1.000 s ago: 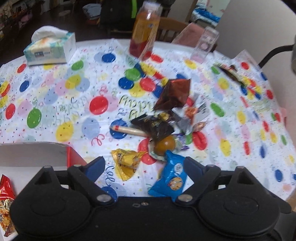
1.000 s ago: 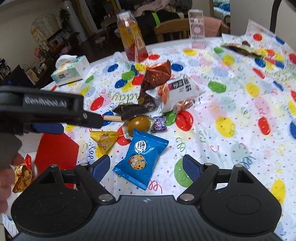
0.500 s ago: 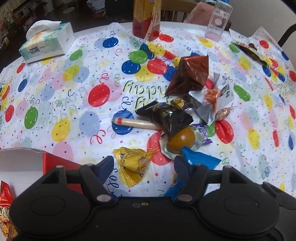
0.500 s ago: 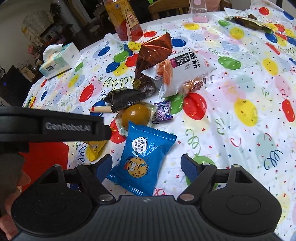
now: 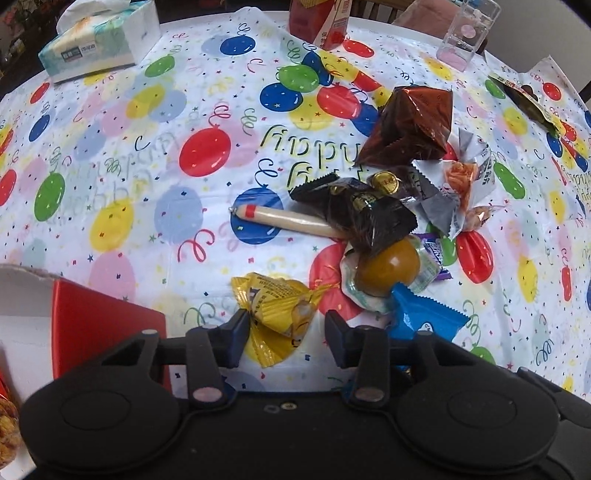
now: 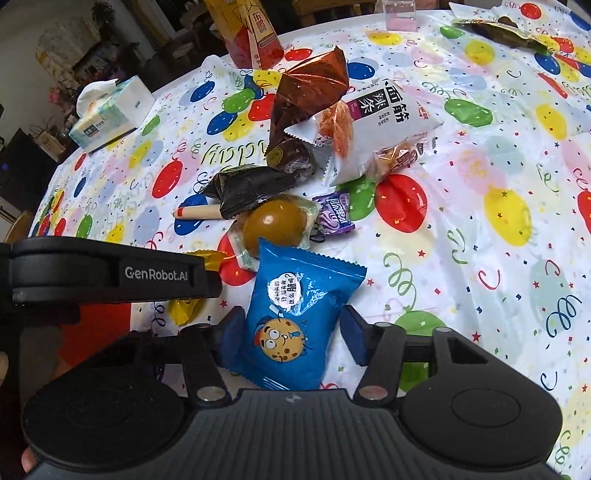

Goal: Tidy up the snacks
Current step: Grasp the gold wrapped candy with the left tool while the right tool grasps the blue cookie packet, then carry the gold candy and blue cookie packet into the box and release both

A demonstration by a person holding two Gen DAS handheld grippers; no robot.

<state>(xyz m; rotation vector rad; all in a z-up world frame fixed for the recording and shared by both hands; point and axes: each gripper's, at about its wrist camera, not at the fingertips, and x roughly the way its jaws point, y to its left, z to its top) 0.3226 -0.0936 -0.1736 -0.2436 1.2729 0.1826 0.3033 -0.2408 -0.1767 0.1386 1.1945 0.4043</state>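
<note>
My left gripper (image 5: 286,328) is open, its fingers straddling a yellow packet (image 5: 275,302) that lies on the balloon tablecloth; the left finger touches it and a small gap shows on the right. My right gripper (image 6: 291,332) is open around a blue cookie packet (image 6: 295,295) lying flat, with the fingers close against both its sides. The blue packet's corner (image 5: 424,317) also shows in the left wrist view. Beyond lie a brown egg snack (image 6: 275,225), a sausage stick (image 5: 288,219), a black packet (image 5: 365,214), a brown foil bag (image 5: 410,122) and a white packet (image 6: 380,125).
A red and white box (image 5: 99,317) sits at the near left, with a snack bag (image 5: 7,435) inside. Far back stand a tissue box (image 5: 96,40), a drink carton (image 6: 251,33) and a clear container (image 5: 465,33). The left gripper's body (image 6: 110,273) crosses the right wrist view.
Both grippers moved forward and down over the table. Their jaws narrowed, the left around the yellow packet and the right around the blue cookie packet.
</note>
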